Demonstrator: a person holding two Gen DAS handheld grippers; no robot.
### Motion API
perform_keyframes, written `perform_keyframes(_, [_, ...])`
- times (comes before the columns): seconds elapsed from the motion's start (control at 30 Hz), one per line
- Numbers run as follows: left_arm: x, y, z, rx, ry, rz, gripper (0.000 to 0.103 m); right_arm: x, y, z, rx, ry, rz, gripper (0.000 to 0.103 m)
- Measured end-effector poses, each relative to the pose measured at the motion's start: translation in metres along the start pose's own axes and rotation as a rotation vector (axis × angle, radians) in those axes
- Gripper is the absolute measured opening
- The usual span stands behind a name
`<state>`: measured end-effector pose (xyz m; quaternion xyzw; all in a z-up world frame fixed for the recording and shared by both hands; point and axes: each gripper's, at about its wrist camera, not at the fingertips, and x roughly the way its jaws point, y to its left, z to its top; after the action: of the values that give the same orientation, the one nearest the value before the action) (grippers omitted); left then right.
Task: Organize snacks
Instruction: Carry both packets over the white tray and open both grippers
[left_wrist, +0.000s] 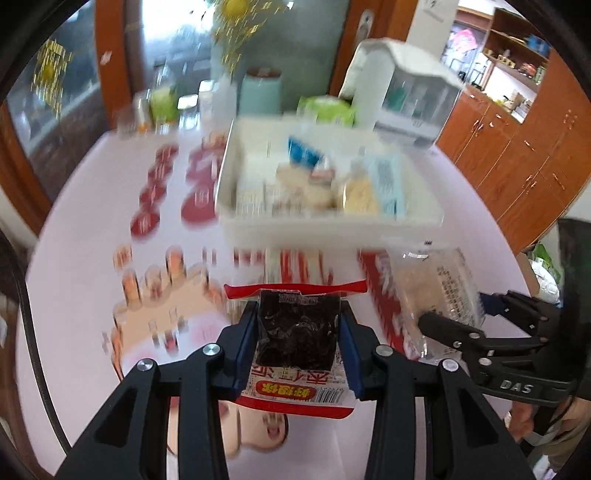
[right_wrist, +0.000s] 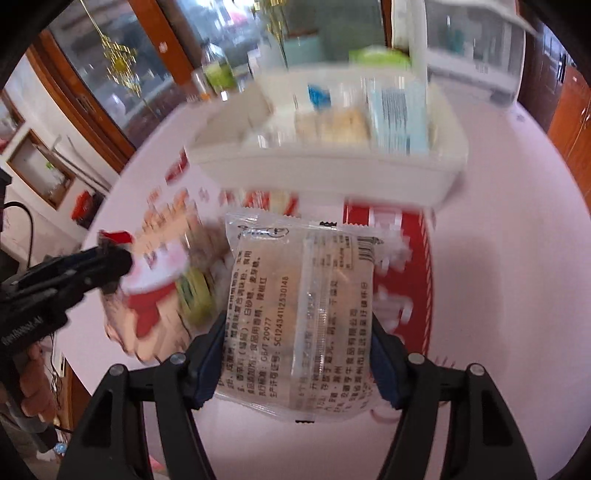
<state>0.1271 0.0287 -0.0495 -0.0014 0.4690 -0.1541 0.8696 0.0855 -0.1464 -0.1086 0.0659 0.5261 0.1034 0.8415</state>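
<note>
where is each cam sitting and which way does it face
Left wrist: rides on the left tongs, looking forward over the table at the white bin; its fingers clamp a red-edged dark snack packet, and the right tongs show at right.
Right wrist: rides on the right tongs, facing the same white bin; its fingers clamp a clear pastry packet, and the left tongs show at left.
Shared: the bin, the printed tablecloth, both packets.

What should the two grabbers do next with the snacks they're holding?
Probably carry both forward over the white bin and let go. The left gripper grips a red packet, the right gripper a clear packet, and the bin already holds snacks.
</note>
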Motion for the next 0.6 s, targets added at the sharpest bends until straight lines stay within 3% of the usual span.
perform_keyframes(0.33, [-0.031, -0.015, 0.13, 0.026, -0.172, 0.081, 0.041, -0.089, 0.009, 0.128, -0.02, -0.296, -0.028, 0.07])
perform_keyframes(0.43, [-0.029, -0.019, 0.157, 0.031, -0.195, 0.109, 0.041, -0.097, 0.008, 0.163, -0.006, -0.338, -0.04, 0.07])
perform_keyframes(0.6, [-0.01, -0.016, 0.184, 0.02, -0.183, 0.139, 0.042, -0.087, 0.004, 0.21, 0.013, -0.33, -0.06, 0.072])
